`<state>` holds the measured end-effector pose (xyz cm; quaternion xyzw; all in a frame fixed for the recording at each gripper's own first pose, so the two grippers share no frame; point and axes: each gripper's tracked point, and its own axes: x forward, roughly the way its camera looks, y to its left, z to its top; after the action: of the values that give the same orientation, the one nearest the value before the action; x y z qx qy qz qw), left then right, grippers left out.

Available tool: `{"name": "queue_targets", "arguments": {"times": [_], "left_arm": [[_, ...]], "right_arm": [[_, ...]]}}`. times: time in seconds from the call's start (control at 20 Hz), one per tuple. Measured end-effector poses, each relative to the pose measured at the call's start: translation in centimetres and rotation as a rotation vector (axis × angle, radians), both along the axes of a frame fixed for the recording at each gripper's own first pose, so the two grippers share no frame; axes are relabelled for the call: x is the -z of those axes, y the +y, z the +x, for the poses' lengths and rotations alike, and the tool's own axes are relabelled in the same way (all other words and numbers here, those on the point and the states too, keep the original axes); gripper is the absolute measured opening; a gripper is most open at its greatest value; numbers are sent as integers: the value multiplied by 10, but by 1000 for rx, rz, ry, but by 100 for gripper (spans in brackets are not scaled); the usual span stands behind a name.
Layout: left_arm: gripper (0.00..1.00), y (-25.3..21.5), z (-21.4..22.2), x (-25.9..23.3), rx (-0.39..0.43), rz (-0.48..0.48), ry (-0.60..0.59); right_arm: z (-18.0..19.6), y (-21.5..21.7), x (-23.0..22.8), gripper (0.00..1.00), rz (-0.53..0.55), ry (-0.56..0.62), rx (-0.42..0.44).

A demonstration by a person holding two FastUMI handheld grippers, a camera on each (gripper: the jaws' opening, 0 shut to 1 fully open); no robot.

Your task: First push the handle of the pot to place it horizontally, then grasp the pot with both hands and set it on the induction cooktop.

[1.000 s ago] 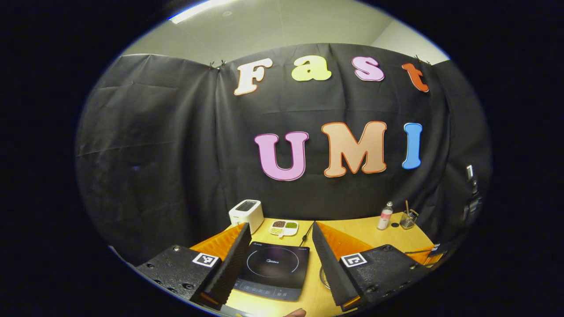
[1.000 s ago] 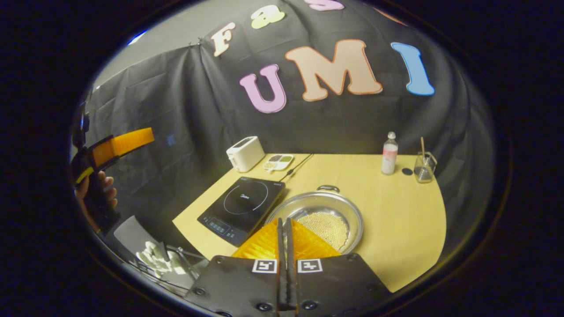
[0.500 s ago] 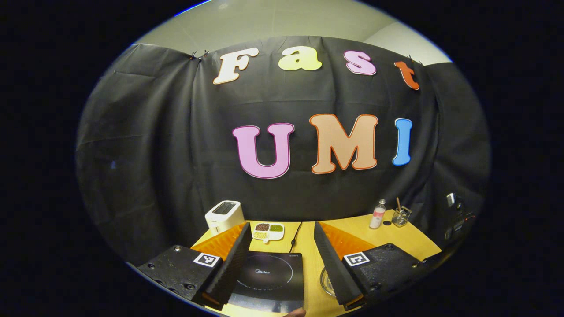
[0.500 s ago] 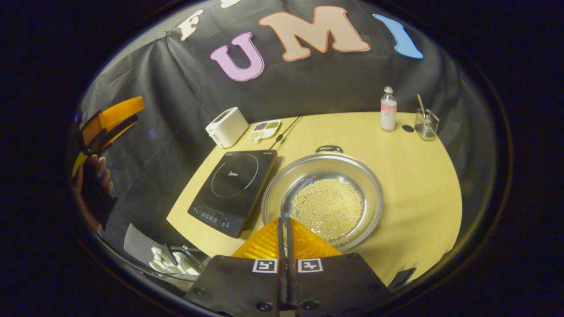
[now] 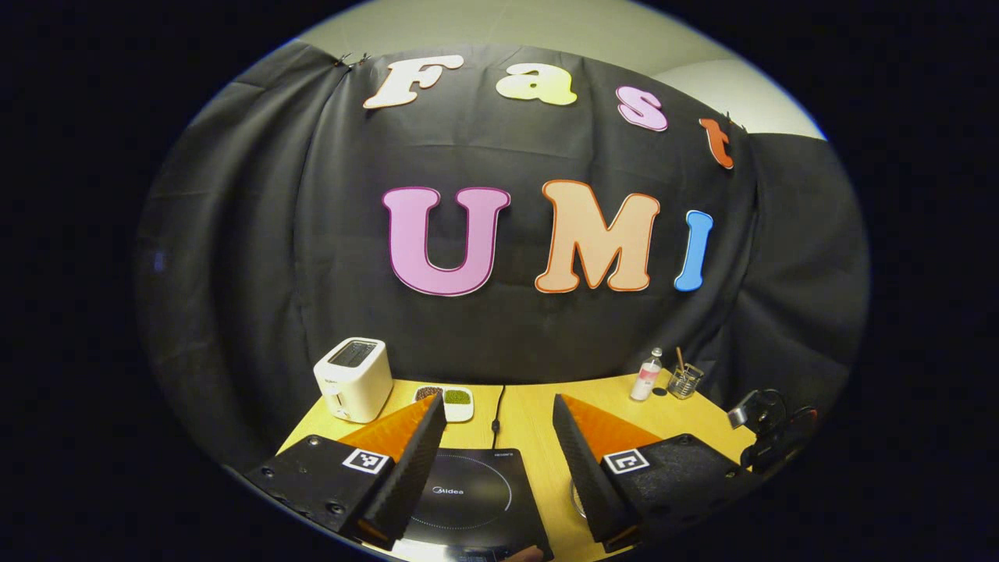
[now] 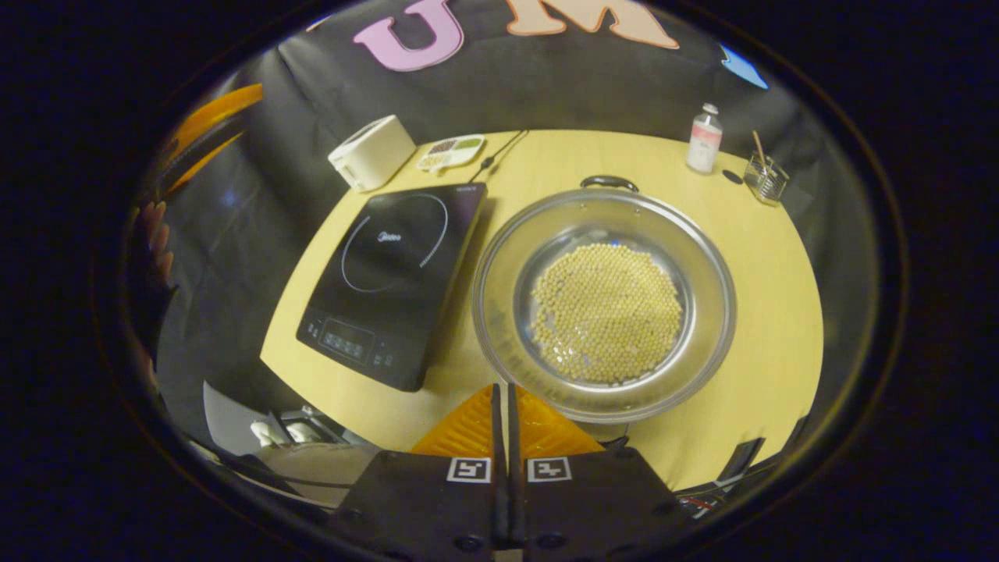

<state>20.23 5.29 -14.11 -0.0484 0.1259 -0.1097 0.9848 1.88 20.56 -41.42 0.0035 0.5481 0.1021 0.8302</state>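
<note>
A pale wooden worktop (image 6: pixel 749 297) stands against a black cloth wall. Along its far edge, left to right: a white toaster (image 6: pixel 371 152) at the far left corner, a divided dish (image 6: pixel 451 151), a bottle (image 6: pixel 705 139) and a glass jar (image 6: pixel 766 178). The induction cooktop (image 6: pixel 394 277) lies near the left edge. Just beside it, mid-worktop, sits the steel pot (image 6: pixel 605 300) holding pale beans, one handle (image 6: pixel 609 182) at its far rim. The left claw (image 5: pixel 499 425) gapes wide above the cooktop. The right claw (image 6: pixel 503 394) is closed on nothing, above the pot's near rim.
</note>
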Motion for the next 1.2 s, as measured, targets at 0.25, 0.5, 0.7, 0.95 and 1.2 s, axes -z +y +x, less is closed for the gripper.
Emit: {"name": "queue_targets", "arguments": {"times": [0.25,0.5,0.7,0.95,1.2], "left_arm": [[81,24,5,13,-13,2,30],[85,20,5,19,-22,-10,55],[85,16,6,15,-35,20,49],[85,7,5,16,-44,28,61],[85,-1,7,16,-49,42,64]], "right_arm": [[-26,3,29,3,-46,111,-15],[-31,-20,47,3,-124,165,-24],[-35,-25,50,3,-79,198,-21],[-31,-40,57,0,-73,207,-25],[-30,-73,60,0,-86,209,25]]}}
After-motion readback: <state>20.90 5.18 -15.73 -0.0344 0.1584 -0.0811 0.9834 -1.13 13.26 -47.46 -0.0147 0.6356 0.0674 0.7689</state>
